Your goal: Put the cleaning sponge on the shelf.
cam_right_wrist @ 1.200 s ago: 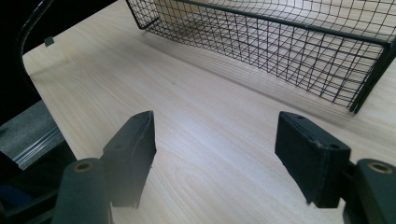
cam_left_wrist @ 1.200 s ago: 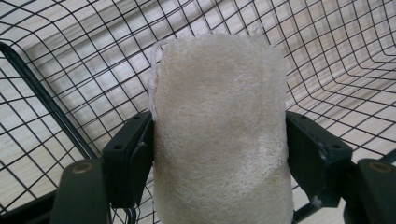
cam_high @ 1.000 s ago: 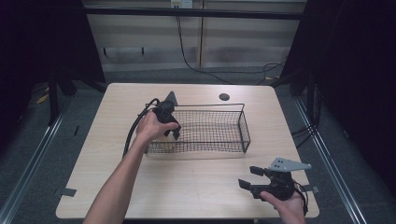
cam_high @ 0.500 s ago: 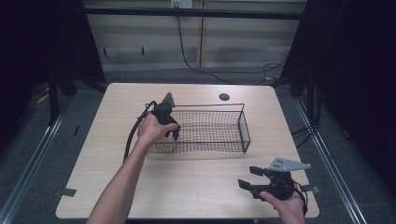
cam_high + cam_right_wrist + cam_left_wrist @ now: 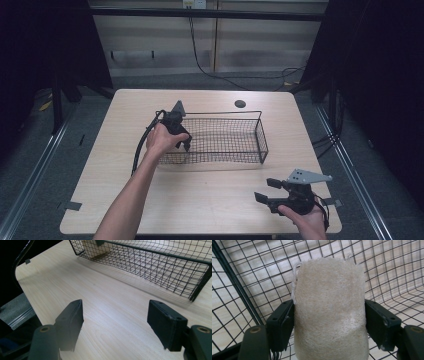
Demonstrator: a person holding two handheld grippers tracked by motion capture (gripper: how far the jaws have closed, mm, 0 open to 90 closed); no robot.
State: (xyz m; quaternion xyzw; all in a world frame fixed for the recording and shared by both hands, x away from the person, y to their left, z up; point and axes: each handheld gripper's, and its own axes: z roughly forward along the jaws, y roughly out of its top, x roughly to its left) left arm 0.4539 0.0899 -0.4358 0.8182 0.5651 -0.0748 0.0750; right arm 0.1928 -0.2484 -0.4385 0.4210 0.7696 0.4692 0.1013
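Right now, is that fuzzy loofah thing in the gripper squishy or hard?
Probably light and a bit springy: the loofah looks like coarse, airy fibre. Its rough surface likely won't slip between the left gripper pads. Standing tall in the wire basket, it could tip once released.

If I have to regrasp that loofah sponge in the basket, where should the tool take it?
Grip the loofah sponge across its middle, where the left tool has it now, one jaw on each long flank. It is a soft rounded block wider than thick, so mid-body probably squeezes evenly. Come from above, over the wire basket rim; the mesh walls block a level approach.
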